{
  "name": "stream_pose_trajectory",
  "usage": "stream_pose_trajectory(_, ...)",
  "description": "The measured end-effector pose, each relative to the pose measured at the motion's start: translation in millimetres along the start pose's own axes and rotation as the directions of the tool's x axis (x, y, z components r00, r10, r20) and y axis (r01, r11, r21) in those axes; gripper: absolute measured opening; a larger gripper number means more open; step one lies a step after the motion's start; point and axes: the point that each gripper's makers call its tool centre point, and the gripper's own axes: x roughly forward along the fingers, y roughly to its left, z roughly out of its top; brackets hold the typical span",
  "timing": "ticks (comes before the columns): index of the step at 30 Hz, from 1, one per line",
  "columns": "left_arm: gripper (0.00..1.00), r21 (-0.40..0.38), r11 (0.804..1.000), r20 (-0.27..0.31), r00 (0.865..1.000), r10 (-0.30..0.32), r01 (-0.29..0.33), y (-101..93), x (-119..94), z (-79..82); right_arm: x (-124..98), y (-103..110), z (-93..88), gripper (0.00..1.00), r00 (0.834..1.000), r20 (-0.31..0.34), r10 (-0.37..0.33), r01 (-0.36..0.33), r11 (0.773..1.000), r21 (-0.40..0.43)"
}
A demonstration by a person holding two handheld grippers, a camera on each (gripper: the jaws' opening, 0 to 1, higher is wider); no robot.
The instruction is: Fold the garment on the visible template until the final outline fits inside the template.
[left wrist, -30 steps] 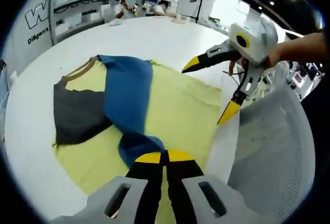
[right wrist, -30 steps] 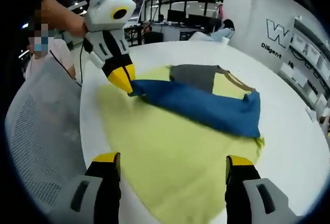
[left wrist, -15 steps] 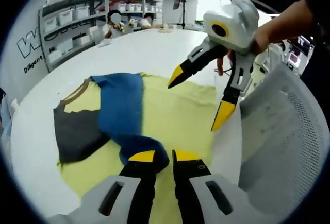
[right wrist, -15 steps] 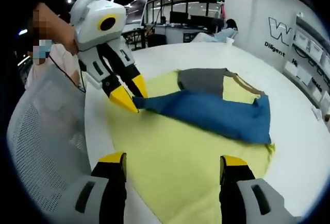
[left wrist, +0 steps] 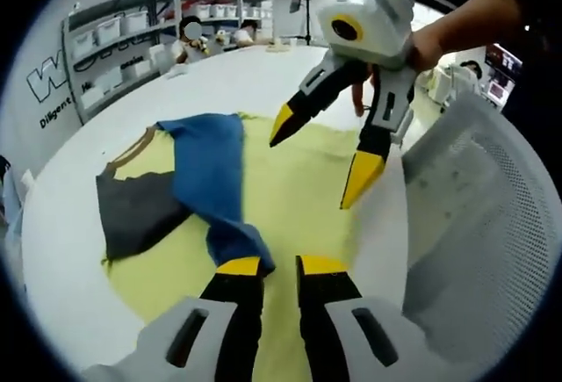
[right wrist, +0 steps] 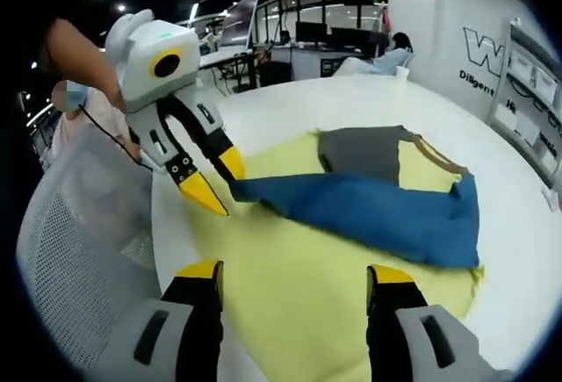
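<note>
A garment in blue [left wrist: 211,167], grey [left wrist: 136,211] and yellow, with a tan neckline, lies on a pale yellow template [left wrist: 303,193] on a white round table. Its long blue part is folded across the template, with its narrow end [left wrist: 250,250] just ahead of my left gripper [left wrist: 281,266]. That gripper's jaws stand slightly apart with nothing between them. In the right gripper view, the left gripper [right wrist: 218,180] hovers open beside the blue end [right wrist: 250,191]. My right gripper [right wrist: 292,272] is wide open over the template's [right wrist: 299,268] near edge. It hangs open above the template as the right gripper [left wrist: 320,152].
A white mesh chair back [left wrist: 465,215] stands against the table edge by the grippers, also seen as the mesh chair [right wrist: 79,241]. Bare white tabletop [left wrist: 61,215] rings the template. Shelves with bins [left wrist: 123,13] and seated people are far behind.
My left gripper's jaws have parted and let go of the blue end, which now rests on the template. The right gripper has come closer, staying open.
</note>
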Motion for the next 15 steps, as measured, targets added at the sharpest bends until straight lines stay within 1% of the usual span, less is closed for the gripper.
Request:
stream_pose_trajectory(3, 0.07, 0.005, 1.000, 0.005, 1.000, 0.020, -0.020, 4.2, 4, 5.1, -5, -4, -4.3, 0.62, 1.000, -0.006, -0.011, 0.011, 1.000, 0.004)
stream_pose_trajectory(4, 0.04, 0.011, 0.999, 0.002, 1.000, 0.031, -0.031, 6.6, 5, 7.1, -7, -5, -5.9, 0.62, 1.000, -0.007, -0.015, 0.015, 1.000, 0.004)
stream_pose_trajectory(6, 0.01, 0.013, 0.999, -0.010, 0.999, 0.036, -0.035, 10.0, 6, 9.0, -12, -8, -10.3, 0.62, 1.000, -0.013, -0.027, 0.027, 1.000, 0.009)
stream_pose_trajectory(7, 0.01, -0.012, 1.000, -0.012, 1.000, 0.025, -0.025, 9.5, 6, 9.8, -14, -9, -12.5, 0.62, 0.999, -0.015, -0.032, 0.033, 0.999, 0.014)
stream_pose_trajectory(8, 0.01, -0.064, 0.998, -0.010, 1.000, 0.009, -0.010, 7.3, 6, 12.9, -17, -11, -15.8, 0.62, 0.999, -0.019, -0.040, 0.040, 0.999, 0.019)
stream_pose_trajectory(10, 0.01, -0.093, 0.996, -0.011, 1.000, -0.004, 0.003, 7.1, 8, 19.2, -21, -13, -21.2, 0.62, 0.998, -0.026, -0.051, 0.052, 0.998, 0.021)
stream_pose_trajectory(11, 0.01, -0.094, 0.996, -0.006, 1.000, -0.013, 0.012, 6.1, 9, 22.7, -24, -15, -26.1, 0.62, 0.998, -0.034, -0.058, 0.059, 0.998, 0.023)
stream_pose_trajectory(12, 0.01, -0.084, 0.995, 0.021, 0.999, -0.044, 0.045, 0.7, 11, 31.9, -27, -17, -31.4, 0.62, 0.997, -0.043, -0.066, 0.068, 0.997, 0.029)
stream_pose_trajectory(13, 0.01, -0.075, 0.995, 0.033, 0.998, -0.057, 0.059, -2.1, 13, 37.8, -29, -17, -34.6, 0.62, 0.996, -0.050, -0.072, 0.074, 0.997, 0.033)
stream_pose_trajectory(14, 0.01, -0.068, 0.996, 0.032, 0.998, -0.056, 0.058, -3.9, 14, 41.9, -31, -18, -37.5, 0.62, 0.996, -0.053, -0.078, 0.080, 0.996, 0.036)
stream_pose_trajectory(15, 0.01, -0.053, 0.996, 0.040, 0.997, -0.063, 0.066, -7.0, 17, 49.8, -35, -20, -42.3, 0.62, 0.995, -0.056, -0.087, 0.090, 0.995, 0.042)
